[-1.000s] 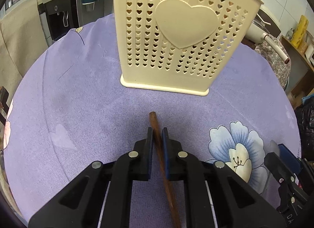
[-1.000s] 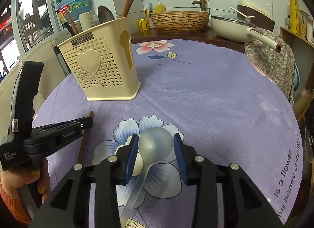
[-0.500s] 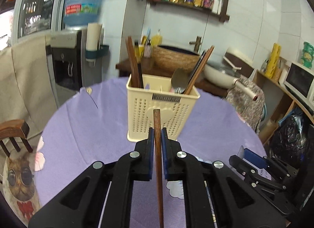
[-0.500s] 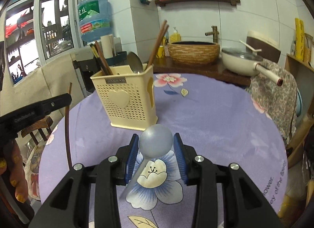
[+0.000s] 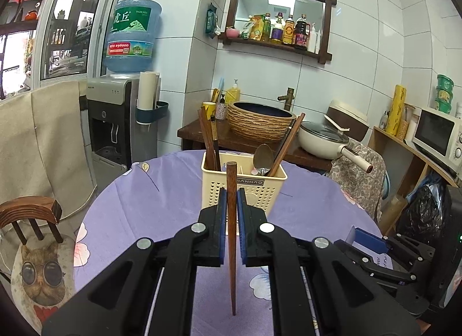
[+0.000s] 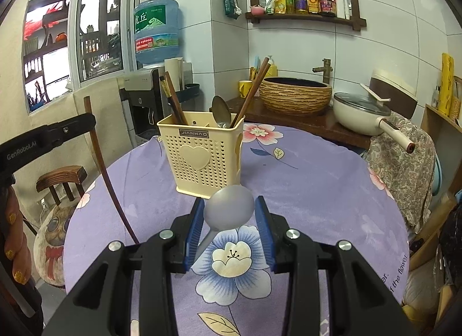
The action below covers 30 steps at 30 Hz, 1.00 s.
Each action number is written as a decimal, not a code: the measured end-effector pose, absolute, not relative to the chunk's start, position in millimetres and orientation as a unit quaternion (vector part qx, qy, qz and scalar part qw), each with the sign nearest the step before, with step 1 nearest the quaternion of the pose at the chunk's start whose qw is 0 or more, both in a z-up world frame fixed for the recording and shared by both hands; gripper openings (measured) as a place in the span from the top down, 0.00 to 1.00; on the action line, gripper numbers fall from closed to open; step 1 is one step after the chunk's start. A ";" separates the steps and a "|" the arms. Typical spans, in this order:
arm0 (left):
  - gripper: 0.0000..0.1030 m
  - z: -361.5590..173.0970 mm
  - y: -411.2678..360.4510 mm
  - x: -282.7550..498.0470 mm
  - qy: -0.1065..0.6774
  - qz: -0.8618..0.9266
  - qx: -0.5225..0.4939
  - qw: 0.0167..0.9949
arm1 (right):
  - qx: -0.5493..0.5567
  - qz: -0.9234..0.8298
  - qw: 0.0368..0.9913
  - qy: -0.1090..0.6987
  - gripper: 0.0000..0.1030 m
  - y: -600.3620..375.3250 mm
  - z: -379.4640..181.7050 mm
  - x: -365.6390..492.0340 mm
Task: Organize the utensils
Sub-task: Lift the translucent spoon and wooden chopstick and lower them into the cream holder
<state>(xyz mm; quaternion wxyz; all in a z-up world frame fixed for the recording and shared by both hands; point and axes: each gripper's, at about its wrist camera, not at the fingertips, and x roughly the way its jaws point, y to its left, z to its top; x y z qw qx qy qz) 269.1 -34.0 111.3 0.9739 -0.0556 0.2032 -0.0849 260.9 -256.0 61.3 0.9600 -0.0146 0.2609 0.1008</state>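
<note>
Left gripper (image 5: 231, 203) pinches my brown chopstick (image 5: 231, 220) upright above the purple tablecloth (image 6: 317, 185); right gripper (image 6: 229, 217) clasps my grey spoon (image 6: 229, 210) by its bowl, both facing the cream utensil holder (image 6: 202, 154).

Both tools are made of matte black plastic. The left gripper (image 5: 231, 206) has two long angular arms with cut-out openings, round silver screws at the joints, and flat blue pads on the inner side of each finger. The right gripper (image 6: 229, 220) has the same build: black arms, silver screws, blue ribbed pads. From the right wrist view, the side of the left gripper carries the grey lettering "GenRobot.AI". The person's hand (image 6: 13, 237) shows nails painted in gold glitter polish.
</note>
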 end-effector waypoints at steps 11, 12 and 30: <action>0.93 117.4 -30.4 271.2 0.199 -0.095 -0.060 0.973 | -0.032 0.112 0.959 0.259 0.66 -246.0 64.8 267.2; 0.93 119.9 -30.2 271.8 0.199 -0.100 -0.062 0.973 | -0.037 0.115 0.959 0.257 0.66 -244.1 67.9 270.0; 0.93 272.7 -15.1 373.0 0.122 -0.089 -0.106 0.983 | -0.067 0.085 0.983 0.148 0.66 -226.7 215.8 380.2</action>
